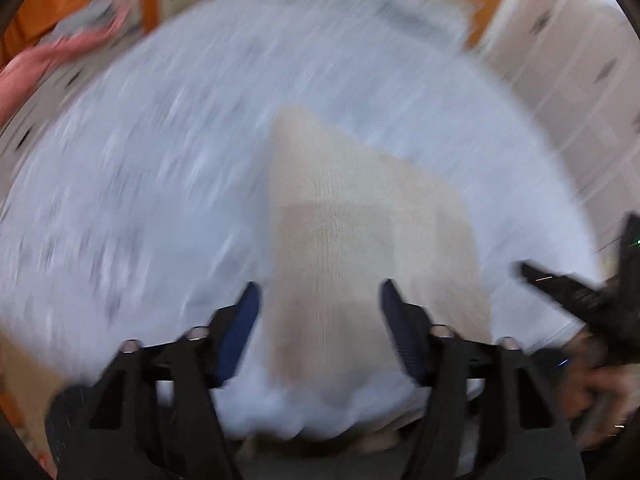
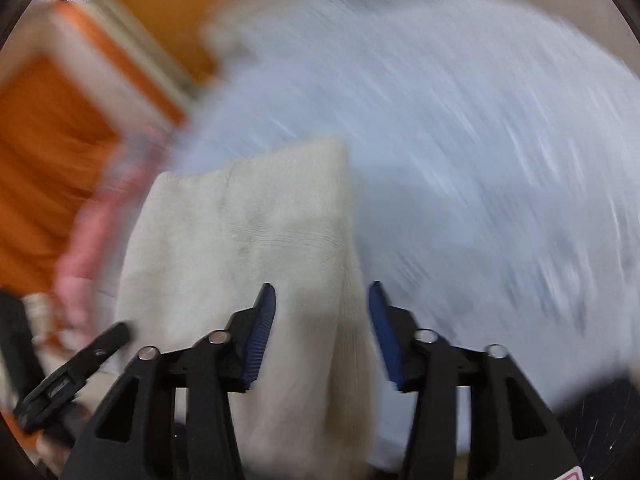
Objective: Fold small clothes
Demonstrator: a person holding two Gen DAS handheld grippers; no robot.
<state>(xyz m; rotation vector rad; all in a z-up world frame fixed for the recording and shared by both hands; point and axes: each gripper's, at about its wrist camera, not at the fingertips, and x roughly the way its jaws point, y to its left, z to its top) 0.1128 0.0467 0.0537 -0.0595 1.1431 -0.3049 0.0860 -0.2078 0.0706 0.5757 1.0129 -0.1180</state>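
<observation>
**Cream cloth folded on the pale sheet, both grippers above it**

While both views smear with motion blur, I can still make out the cloth point(image 1: 360, 216), a cream knitted piece lying on a pale blue-white sheet point(image 1: 160, 160). From my left wrist view it reads as a folded shape with 2 layers: a narrower panel on top with fine vertical ribbing, and a wider layer showing past it on the right. Its far corner comes to a soft point. From the right wrist view its surface looks fuzzy, with faint creases across the middle and a straight fold edge running down its right side.

My left gripper point(image 1: 320, 328) hangs over the near end of the cloth, jaws apart, the blue pads on either side of the top panel without pressing it. My right gripper point(image 2: 322, 332) also has its jaws apart, straddling the fold edge; I see gaps between pads and fabric.

A pink garment point(image 1: 60, 52) lies at the far left edge of the sheet, well apart from the cloth. Orange fabric point(image 2: 48, 152) fills the background left.
</observation>
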